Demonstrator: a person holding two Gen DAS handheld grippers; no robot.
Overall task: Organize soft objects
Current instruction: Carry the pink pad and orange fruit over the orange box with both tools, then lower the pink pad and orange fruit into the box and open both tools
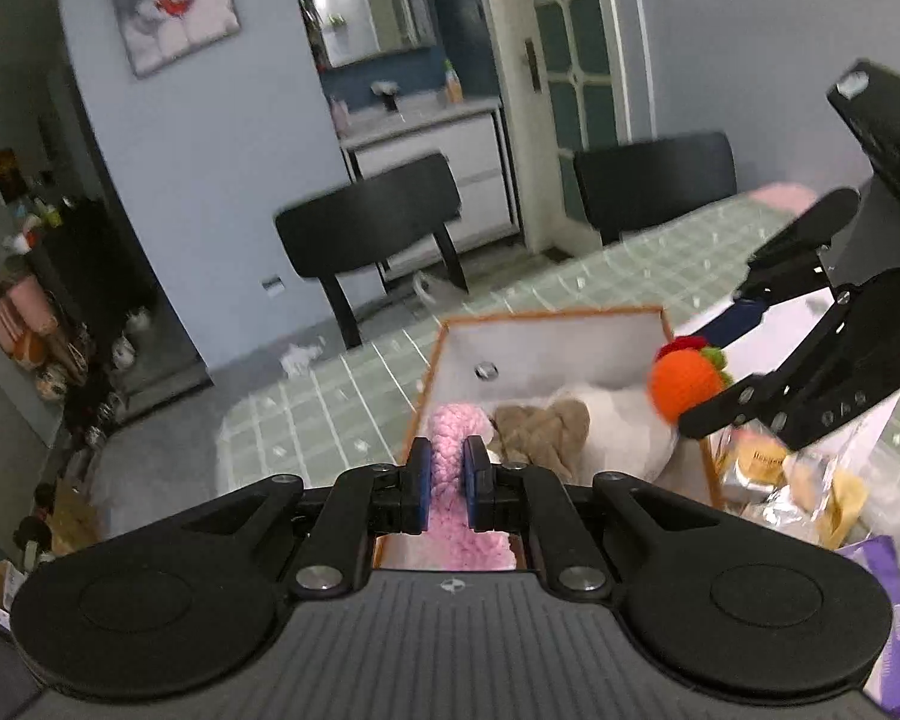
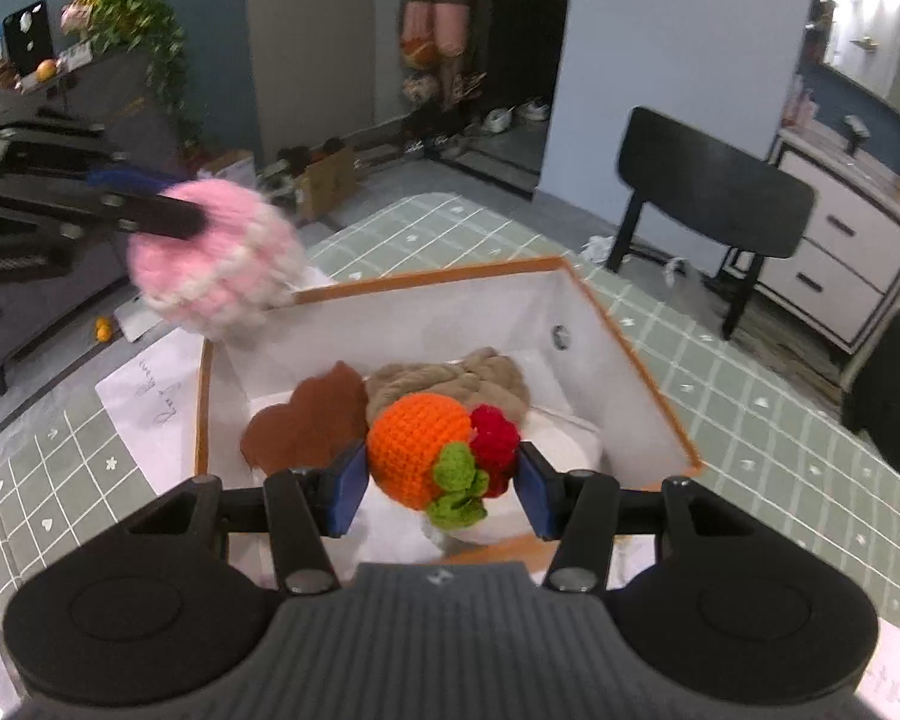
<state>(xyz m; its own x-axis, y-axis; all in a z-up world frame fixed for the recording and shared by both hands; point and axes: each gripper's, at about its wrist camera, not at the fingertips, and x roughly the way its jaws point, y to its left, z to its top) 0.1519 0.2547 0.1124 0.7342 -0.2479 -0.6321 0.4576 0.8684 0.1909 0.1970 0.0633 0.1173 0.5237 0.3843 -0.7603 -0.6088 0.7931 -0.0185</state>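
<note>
My left gripper [image 1: 448,474] is shut on a fluffy pink knitted piece [image 1: 455,462], held above the near end of the white box with an orange rim [image 1: 546,315]. The right wrist view shows that same pink piece [image 2: 210,258] hanging over the box's far left corner. My right gripper [image 2: 442,483] is shut on an orange crocheted fruit [image 2: 417,450] with a red bloom and green leaves, held over the box [image 2: 624,354]. Inside lie a beige knit [image 2: 450,381], a brown piece [image 2: 312,423] and a white soft item [image 1: 624,426]. The orange fruit [image 1: 681,381] hangs at the box's right side.
The box stands on a table with a green checked cloth [image 2: 750,408]. Two black chairs [image 1: 372,222] [image 1: 654,180] stand beyond the table. Snack packets [image 1: 774,474] and a purple packet [image 1: 882,600] lie right of the box. A paper sheet [image 2: 150,396] lies by its left side.
</note>
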